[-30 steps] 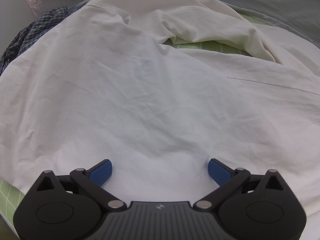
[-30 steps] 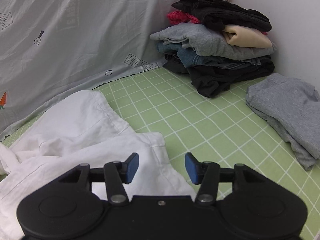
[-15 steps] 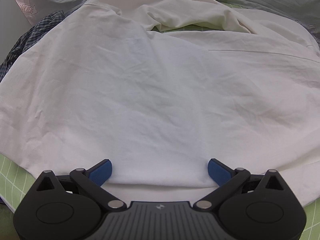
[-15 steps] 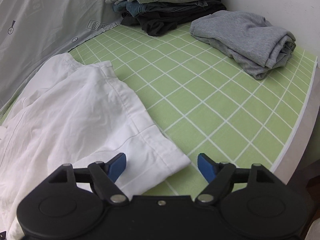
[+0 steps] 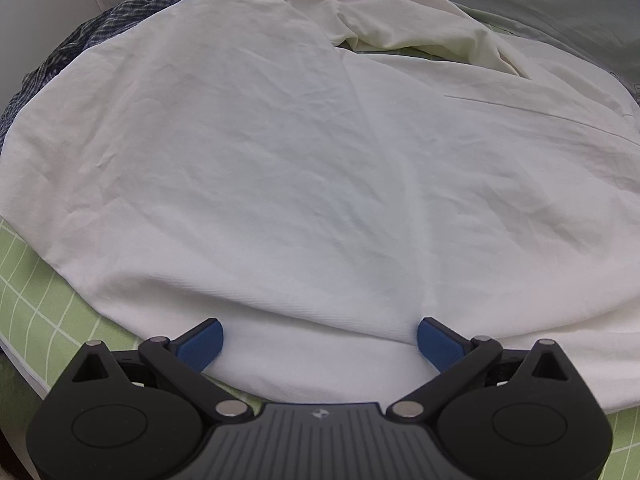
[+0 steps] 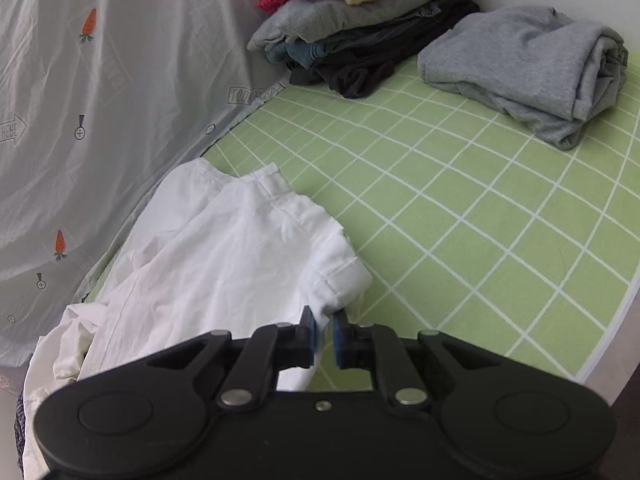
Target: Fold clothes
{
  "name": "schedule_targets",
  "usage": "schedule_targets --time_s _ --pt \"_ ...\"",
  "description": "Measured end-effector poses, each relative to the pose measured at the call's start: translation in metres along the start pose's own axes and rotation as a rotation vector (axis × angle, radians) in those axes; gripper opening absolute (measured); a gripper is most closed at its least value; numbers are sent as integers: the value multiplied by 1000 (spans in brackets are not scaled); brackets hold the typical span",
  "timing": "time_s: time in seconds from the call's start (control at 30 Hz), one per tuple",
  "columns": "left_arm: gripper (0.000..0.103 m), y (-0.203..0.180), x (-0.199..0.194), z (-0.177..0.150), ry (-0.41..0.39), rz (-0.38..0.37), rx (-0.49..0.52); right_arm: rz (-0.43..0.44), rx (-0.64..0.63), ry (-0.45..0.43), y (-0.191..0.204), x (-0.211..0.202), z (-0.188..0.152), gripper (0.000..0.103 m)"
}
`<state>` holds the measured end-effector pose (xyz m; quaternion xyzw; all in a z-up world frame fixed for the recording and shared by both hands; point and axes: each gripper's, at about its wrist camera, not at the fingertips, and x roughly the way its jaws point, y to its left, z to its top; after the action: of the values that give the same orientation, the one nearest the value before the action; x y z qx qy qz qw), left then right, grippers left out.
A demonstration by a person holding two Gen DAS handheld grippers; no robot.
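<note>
My right gripper (image 6: 324, 330) is closing its jaws on the white garment's (image 6: 224, 264) hem. My left gripper (image 5: 320, 344) hovers over it, jaws spread (nothing pinched).

Left gripper (image 5: 319, 345): tilted steeply down, blue fingers (image 5: 200, 344) spread wide, white cloth (image 5: 280, 160) lying between them, pads not pressing it.
Right gripper (image 6: 323, 334): angled downward, jaws closing, fingers (image 6: 308, 330) nearly together, pinching a cloth hem corner between the pads.
</note>
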<state>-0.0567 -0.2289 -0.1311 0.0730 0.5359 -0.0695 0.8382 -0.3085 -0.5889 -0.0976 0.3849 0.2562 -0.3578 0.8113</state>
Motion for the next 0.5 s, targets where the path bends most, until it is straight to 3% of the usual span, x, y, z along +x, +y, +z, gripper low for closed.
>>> schedule_targets --time_s 0.13,0.3,0.37,0.43,0.5 --pt "103 -6 -5 -9 -7 -8 5 -76 -147 -2 -4 -18 -5 9" --pt "103 -14 -13 -18 -22 -12 31 -211 -145 104 -39 -1 -20 9" --pt "103 -8 -19 -21 -38 -34 8 -262 -180 135 -44 8 -25 11" --pt "103 5 -28 -24 -72 -56 -38 -331 -276 152 -31 13 -27 20" --pt "103 24 -40 -27 -121 -75 -106 -398 -384 107 -11 16 -26 24"
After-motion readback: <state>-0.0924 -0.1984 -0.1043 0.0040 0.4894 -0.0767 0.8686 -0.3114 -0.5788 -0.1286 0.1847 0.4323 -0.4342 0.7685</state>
